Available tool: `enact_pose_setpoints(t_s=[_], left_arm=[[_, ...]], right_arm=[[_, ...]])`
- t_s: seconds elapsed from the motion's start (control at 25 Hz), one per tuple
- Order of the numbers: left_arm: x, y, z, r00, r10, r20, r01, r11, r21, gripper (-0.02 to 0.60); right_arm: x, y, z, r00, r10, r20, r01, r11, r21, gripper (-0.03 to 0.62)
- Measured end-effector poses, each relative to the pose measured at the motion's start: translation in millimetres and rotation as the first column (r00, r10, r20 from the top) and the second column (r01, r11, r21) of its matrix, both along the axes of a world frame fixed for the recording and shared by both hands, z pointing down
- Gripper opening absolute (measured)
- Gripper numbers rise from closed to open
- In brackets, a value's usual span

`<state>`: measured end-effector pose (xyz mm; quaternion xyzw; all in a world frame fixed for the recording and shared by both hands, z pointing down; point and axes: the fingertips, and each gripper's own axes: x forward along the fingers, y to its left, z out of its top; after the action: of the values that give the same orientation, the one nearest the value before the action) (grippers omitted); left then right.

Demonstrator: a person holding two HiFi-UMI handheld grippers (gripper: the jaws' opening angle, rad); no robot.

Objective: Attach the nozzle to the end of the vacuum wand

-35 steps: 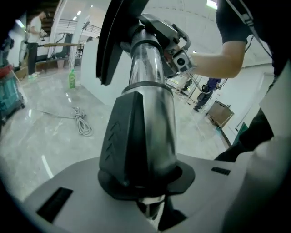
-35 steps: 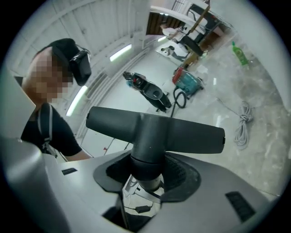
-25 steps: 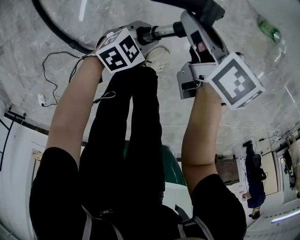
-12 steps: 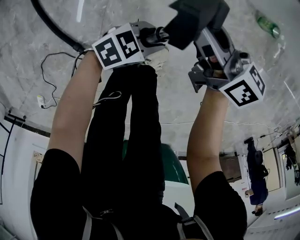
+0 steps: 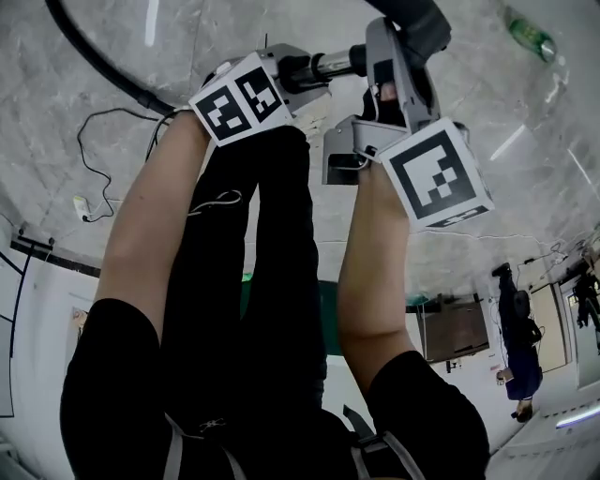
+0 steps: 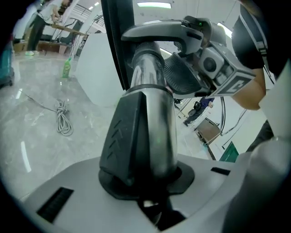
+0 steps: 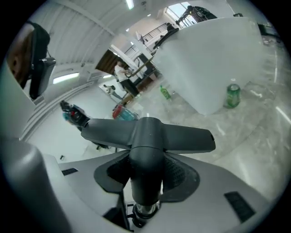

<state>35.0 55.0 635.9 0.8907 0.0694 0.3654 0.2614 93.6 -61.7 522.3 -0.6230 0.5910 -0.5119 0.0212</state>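
1. In the head view, your left gripper (image 5: 302, 71) clamped the chrome vacuum wand (image 5: 335, 64), which ran across to your right gripper (image 5: 398, 58). The dark nozzle (image 5: 419, 21) stuck out past it at the top edge.
2. In the left gripper view, your jaws were closed on the wand at its black collar (image 6: 132, 136).
3. In the right gripper view, your jaws gripped the nozzle's neck, its T-shaped head beyond.

Jaws grip nozzle (image 7: 148, 145) — (dark, T-shaped).
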Motion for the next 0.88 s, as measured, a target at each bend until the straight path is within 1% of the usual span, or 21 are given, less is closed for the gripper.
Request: enact_pose_setpoints(t_s=[0.04,0.08,0.12,0.16,0.24,0.28,0.32,0.36,0.4,0.44,0.48,0.52,0.56,0.6,0.64,0.68,0.72,0.76,0.8,0.84,0.88], left_arm=[[0.2,-3.5,-3.0,1.000,0.003,-0.010,-0.003,1.000,-0.004,0.100],[-0.2,-6.2,-6.8,1.000,0.009,-0.022,-0.009,1.000,-0.011,0.100],[-0.9,-7.0,-11.6,0.999,0.021,-0.037,-0.022,0.999,-0.026,0.098],[-2.0,-5.7,-17.1,0.998,0.040,-0.056,-0.043,0.998,-0.051,0.098],[-5.1,-0.6,-27.8,0.993,0.077,-0.093,-0.087,0.990,-0.111,0.097],[-7.3,1.1,-30.8,0.991,0.086,-0.102,-0.100,0.986,-0.137,0.095],[-9.7,1.3,-31.0,0.991,0.089,-0.103,-0.104,0.983,-0.154,0.095],[-11.9,-0.3,-28.7,0.992,0.084,-0.095,-0.098,0.982,-0.159,0.095],[-13.5,-3.1,-24.9,0.994,0.074,-0.083,-0.086,0.984,-0.156,0.095],[-14.1,-5.9,-20.9,0.996,0.061,-0.070,-0.071,0.986,-0.151,0.095],[-13.7,-7.6,-17.7,0.997,0.048,-0.060,-0.057,0.987,-0.148,0.095],[-12.8,-7.9,-16.0,0.998,0.040,-0.055,-0.048,0.988,-0.149,0.095],[-11.8,-7.3,-15.9,0.998,0.038,-0.058,-0.047,0.987,-0.155,0.095],[-11.4,-7.0,-17.5,0.997,0.041,-0.068,-0.051,0.986,-0.161,0.095],[-12.4,-8.3,-20.3,0.996,0.045,-0.083,-0.058,0.985,-0.165,0.095],[-15.1,-11.9,-23.9,0.994,0.048,-0.098,-0.063,0.984,-0.165,0.095],[-18.9,-16.5,-27.8,0.993,0.047,-0.108,-0.065,0.984,-0.166,0.095],[-22.5,-19.7,-31.4,0.992,0.047,-0.114,-0.066,0.983,-0.171,0.095],[-24.4,-20.8,-34.3,0.992,0.050,-0.120,-0.071,0.980,-0.183,0.095],[-24.1,-20.1,-36.2,0.990,0.059,-0.128,-0.084,0.976,-0.202,0.095],[-22.2,-18.3,-37.4,0.988,0.074,-0.137,-0.104,0.969,-0.225,0.095]], right_arm=[[-4.5,-5.5,-6.0,0.999,-0.053,0.013,0.052,0.997,0.057,0.187],[-11.1,-9.7,-12.7,0.990,-0.133,0.046,0.125,0.983,0.136,0.187],[-18.6,-11.4,-19.6,0.969,-0.231,0.091,0.206,0.952,0.225,0.187],[-26.0,-10.5,-26.0,0.931,-0.338,0.140,0.282,0.907,0.313,0.187],[-37.8,-6.2,-34.7,0.827,-0.522,0.208,0.394,0.802,0.448,0.187],[-42.1,-6.0,-35.8,0.789,-0.574,0.220,0.425,0.768,0.480,0.186],[-44.8,-7.9,-34.2,0.778,-0.587,0.223,0.434,0.759,0.485,0.184],[-45.6,-11.4,-30.1,0.795,-0.564,0.222,0.420,0.777,0.469,0.184],[-44.6,-15.4,-24.2,0.831,-0.511,0.220,0.384,0.813,0.437,0.183],[-42.2,-18.6,-17.4,0.874,-0.437,0.212,0.335,0.858,0.389,0.182],[-39.1,-20.3,-10.4,0.914,-0.355,0.194,0.283,0.903,0.323,0.181],[-36.3,-20.5,-3.8,0.947,-0.279,0.159,0.238,0.943,0.235,0.179],[-34.9,-19.8,1.7,0.970,-0.219,0.107,0.204,0.970,0.132,0.179],[-35.4,-19.7,4.3,0.982,-0.183,0.046,0.181,0.983,0.041,0.178],[-38.7,-22.1,2.6,0.985,-0.174,-0.005,0.174,0.985,-0.003,0.178],[-44.7,-27.2,-2.7,0.981,-0.192,-0.033,0.192,0.981,0.008,0.178],[-52.6,-32.8,-9.3,0.972,-0.231,-0.035,0.233,0.971,0.057,0.178],[-60.5,-36.7,-14.9,0.959,-0.284,-0.016,0.284,0.951,0.122,0.178],[-67.0,-38.1,-18.5,0.938,-0.345,0.022,0.335,0.923,0.190,0.178],[-71.3,-37.5,-20.3,0.908,-0.413,0.071,0.383,0.886,0.259,0.176],[-73.8,-35.9,-20.4,0.865,-0.488,0.121,0.430,0.843,0.324,0.173]])
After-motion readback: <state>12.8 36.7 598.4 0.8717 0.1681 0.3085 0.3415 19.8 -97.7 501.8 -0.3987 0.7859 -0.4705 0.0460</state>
